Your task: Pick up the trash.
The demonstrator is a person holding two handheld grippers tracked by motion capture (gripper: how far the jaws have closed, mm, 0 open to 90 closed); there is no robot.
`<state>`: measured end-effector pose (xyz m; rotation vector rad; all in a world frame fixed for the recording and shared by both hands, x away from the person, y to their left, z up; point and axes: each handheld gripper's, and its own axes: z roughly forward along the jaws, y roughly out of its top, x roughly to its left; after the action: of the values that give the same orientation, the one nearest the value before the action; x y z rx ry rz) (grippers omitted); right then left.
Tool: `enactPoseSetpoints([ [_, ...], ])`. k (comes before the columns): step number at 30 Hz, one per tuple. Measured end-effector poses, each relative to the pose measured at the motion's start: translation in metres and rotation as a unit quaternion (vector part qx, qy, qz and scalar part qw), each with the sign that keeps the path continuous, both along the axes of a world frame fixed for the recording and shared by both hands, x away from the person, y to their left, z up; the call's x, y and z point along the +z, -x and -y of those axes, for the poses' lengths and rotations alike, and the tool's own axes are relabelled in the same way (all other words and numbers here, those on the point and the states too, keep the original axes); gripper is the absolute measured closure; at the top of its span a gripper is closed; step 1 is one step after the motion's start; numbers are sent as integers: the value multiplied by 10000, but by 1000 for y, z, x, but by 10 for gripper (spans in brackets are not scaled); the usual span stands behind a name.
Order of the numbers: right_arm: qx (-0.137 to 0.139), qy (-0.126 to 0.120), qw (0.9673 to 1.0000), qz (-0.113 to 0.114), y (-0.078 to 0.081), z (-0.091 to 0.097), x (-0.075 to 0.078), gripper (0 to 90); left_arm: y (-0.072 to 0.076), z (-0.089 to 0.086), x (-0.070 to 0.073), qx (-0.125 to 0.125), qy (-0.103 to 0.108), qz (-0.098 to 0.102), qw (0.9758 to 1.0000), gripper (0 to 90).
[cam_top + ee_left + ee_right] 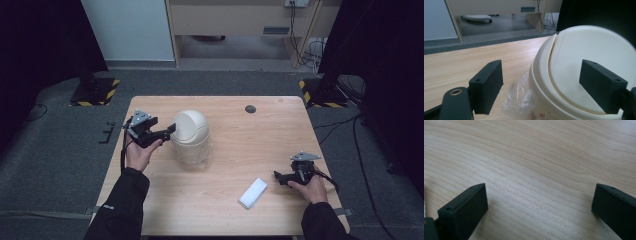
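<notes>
Nearest, at the table's front edge, two dark sleeves reaching in from below. On the right, right gripper [276, 175] held low over the wooden table [280, 135], jaws spread wide with only bare wood grain between them, gripping nothing. Just to its left, a small white folded cloth [253, 192] lying flat, apart from the jaws. Farther in on the left, left gripper [173, 128] raised, jaws wide apart and empty, tips just beside a cream swing-lid bin [191, 134] lined with a clear plastic bag [521, 97]. Beyond, a dark round grommet [250, 109] near the far edge.
</notes>
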<state>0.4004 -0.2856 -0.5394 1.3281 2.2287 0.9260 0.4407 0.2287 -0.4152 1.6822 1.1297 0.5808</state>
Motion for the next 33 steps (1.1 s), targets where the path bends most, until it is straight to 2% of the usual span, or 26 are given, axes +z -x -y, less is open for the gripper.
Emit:
enactPoseSetpoints([
  [3, -10, -5, 10000, -6, 0, 0, 0, 5, -3, 2, -3, 2, -31, -52, 10000, 179],
  [7, -11, -6, 10000, -6, 0, 0, 0, 5, -12, 7, -11, -24, -159, -211, 9996, 180],
  [11, -11, -5, 10000, -6, 0, 0, 0, 5, -17, 12, -15, -32, -284, -287, 9992, 177],
  [15, -11, -5, 10000, -5, 0, 0, 0, 5, -22, 15, -16, -31, -391, -340, 9986, 177],
  [16, -11, -5, 10000, -4, 0, 0, 0, 5, -24, 17, -17, -44, -487, -346, 9982, 176],
  [21, -14, -7, 10000, -5, 0, -1, 0, 5, -27, 20, -19, -75, -508, -364, 9980, 171],
  [25, -11, -6, 10000, -3, 0, -1, 0, 5, -23, 19, -17, -112, -555, -303, 9979, 175],
  [28, -10, -7, 10000, -3, 0, -1, 0, 5, -14, 12, -13, -138, -535, -234, 9982, 187],
  [33, -11, -6, 10000, -3, 0, -1, 0, 5, 13, -5, -3, -164, -372, 43, 9992, 195],
])
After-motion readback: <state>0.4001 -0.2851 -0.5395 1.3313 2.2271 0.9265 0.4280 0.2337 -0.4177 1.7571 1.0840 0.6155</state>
